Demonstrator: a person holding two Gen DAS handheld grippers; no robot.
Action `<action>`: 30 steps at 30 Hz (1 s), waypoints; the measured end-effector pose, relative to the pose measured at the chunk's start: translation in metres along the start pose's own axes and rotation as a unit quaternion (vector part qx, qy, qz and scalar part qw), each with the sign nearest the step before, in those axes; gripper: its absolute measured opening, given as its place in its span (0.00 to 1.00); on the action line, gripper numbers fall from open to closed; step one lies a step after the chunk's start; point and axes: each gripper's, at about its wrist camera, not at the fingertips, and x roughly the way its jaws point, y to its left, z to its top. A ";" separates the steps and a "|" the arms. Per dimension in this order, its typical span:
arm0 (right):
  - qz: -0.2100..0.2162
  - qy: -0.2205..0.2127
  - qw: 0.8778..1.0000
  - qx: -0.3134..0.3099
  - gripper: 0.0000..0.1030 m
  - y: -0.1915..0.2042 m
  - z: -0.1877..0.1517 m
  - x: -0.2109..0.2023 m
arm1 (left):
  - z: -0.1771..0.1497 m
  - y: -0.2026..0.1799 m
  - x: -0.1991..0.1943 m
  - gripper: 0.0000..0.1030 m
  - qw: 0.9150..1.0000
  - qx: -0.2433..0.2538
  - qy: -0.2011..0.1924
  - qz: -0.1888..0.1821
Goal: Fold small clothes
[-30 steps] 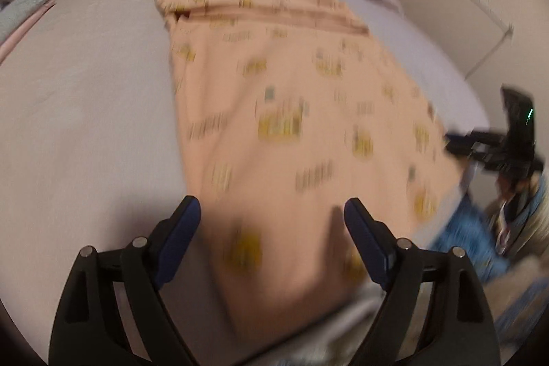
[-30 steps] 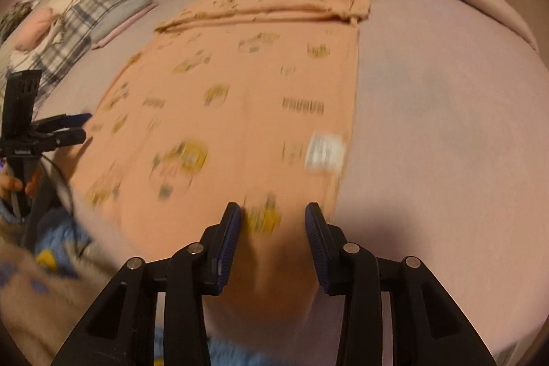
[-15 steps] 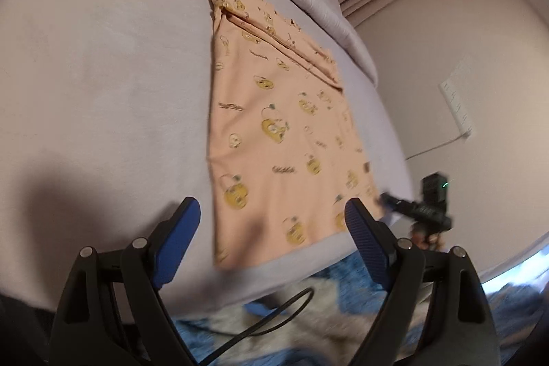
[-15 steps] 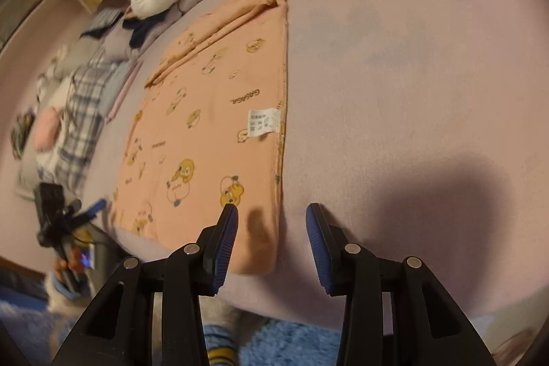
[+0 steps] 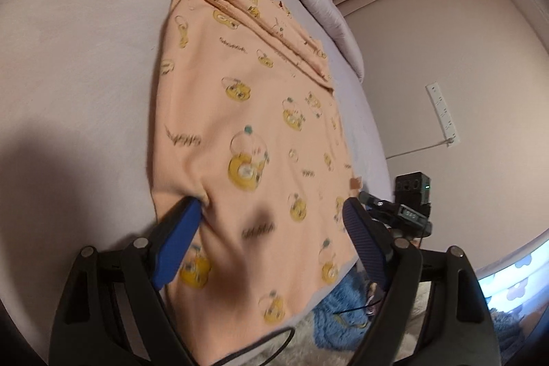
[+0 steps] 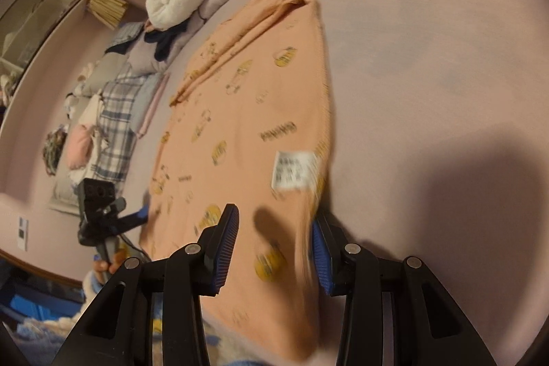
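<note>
Each hand-held gripper is released, jaws wide, straddling the near hem of the peach garment (image 5: 254, 132). The left hand-held gripper (image 5: 271, 222) covers one near corner, the right hand-held gripper (image 6: 274, 228) the other, beside the white label (image 6: 295, 174). The garment lies flat on the bed (image 5: 79, 57), long axis running straight ahead from both, equally near. Half a second ago both hovered short of the hem; now they are down on it, one left finger (image 5: 178, 228) puckering cloth.
</note>
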 end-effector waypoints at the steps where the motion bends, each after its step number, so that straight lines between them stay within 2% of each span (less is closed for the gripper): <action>1: 0.006 0.000 1.000 0.000 0.40 0.000 0.004 0.002 | 0.004 0.001 0.002 0.76 1.000 -0.006 0.001 -0.008; 3: 0.015 0.000 1.000 0.006 0.40 0.002 0.008 0.007 | 0.005 0.005 0.001 0.66 1.000 -0.016 0.002 -0.020; 5: 0.017 0.002 1.000 0.002 0.40 0.003 0.007 0.007 | 0.001 0.009 -0.001 0.45 1.000 -0.021 0.010 -0.019; 8: 0.020 0.012 1.000 -0.012 0.40 0.005 -0.002 0.001 | -0.014 0.020 -0.007 0.25 0.998 -0.046 0.030 -0.030; 10: 0.025 0.021 0.999 -0.016 0.39 0.005 -0.013 -0.004 | -0.027 0.024 -0.015 0.20 0.998 -0.051 0.034 -0.021; 13: 0.019 0.025 0.999 -0.018 0.38 0.005 -0.025 -0.012 | -0.035 0.022 -0.035 0.23 0.999 -0.045 0.008 -0.003; 15: 0.016 0.026 0.999 -0.018 0.38 0.004 -0.031 -0.017 | -0.034 0.018 -0.050 0.35 0.999 -0.034 -0.013 0.027; 17: 0.015 0.026 0.999 -0.012 0.38 0.003 -0.032 -0.019 | -0.028 0.020 -0.061 0.60 0.998 -0.040 -0.032 0.024; 19: 0.014 0.027 1.000 -0.007 0.38 0.003 -0.031 -0.017 | -0.018 0.020 -0.059 0.66 0.998 -0.044 -0.042 0.029; 24: 0.011 0.020 1.000 -0.004 0.38 0.006 -0.029 -0.011 | 0.009 0.022 -0.033 0.66 0.999 -0.037 -0.030 0.015; 27: 0.014 0.018 1.000 -0.002 0.38 0.005 -0.024 -0.008 | 0.023 0.019 -0.018 0.62 0.999 -0.038 -0.027 -0.004; 28: 0.015 0.016 1.000 0.002 0.38 0.005 -0.022 -0.007 | 0.025 0.015 -0.014 0.52 0.999 -0.036 -0.020 -0.012; 29: 0.016 0.015 1.000 0.003 0.38 0.005 -0.019 -0.006 | 0.023 0.014 -0.008 0.37 0.999 -0.032 -0.006 -0.011; 30: 0.015 0.015 1.000 0.002 0.38 0.005 -0.018 -0.004 | 0.019 0.015 -0.004 0.29 0.999 -0.031 0.007 -0.007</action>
